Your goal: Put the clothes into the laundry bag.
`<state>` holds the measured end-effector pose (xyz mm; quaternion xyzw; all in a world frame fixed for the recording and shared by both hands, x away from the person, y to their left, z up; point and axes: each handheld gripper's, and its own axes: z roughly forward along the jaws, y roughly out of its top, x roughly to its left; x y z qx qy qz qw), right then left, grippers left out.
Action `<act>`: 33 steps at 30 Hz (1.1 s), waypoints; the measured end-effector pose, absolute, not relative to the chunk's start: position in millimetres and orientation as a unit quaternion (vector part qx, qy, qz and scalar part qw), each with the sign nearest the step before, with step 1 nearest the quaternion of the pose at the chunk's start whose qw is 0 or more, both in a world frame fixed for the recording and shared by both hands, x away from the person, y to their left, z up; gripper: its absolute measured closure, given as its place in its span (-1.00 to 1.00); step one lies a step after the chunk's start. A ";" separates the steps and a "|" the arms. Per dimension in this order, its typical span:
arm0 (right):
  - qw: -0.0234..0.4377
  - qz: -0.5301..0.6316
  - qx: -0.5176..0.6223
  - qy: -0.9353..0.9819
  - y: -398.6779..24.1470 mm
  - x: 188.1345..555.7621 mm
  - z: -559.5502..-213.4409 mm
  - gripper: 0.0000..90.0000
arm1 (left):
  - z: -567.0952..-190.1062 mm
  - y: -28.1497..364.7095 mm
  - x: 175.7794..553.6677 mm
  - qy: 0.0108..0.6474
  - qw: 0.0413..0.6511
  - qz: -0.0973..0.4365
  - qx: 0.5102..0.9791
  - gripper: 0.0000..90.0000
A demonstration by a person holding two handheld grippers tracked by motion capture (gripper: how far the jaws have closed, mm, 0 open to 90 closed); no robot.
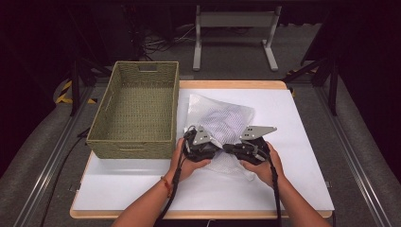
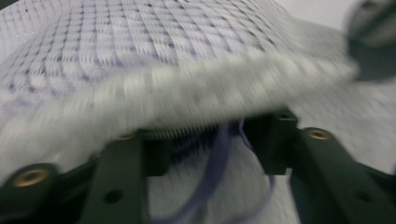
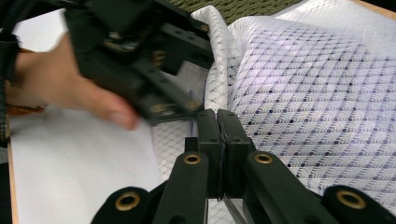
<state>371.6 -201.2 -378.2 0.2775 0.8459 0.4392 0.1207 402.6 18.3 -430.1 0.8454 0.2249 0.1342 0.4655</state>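
The mesh bag [image 1: 222,124] lies on the white counter [image 1: 302,142], just right of the wicker basket [image 1: 137,111], with pale purple cloth showing through its netting. The right gripper [image 3: 218,122] is clenched on the bag's near edge, apparently at the zipper. The left gripper [image 2: 212,140] has its jaws parted around the thick seam, not pressing it. The bag looks light, limp and baggy, so it will likely sag and fold; the stitched seam or zipper edge seems the firmest place to grasp.
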 end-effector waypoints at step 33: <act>0.071 0.441 0.255 0.858 -181.7 363.1 -377.6 0.98 | -422.3 18.3 395.0 0.219 0.473 0.154 0.839 0.97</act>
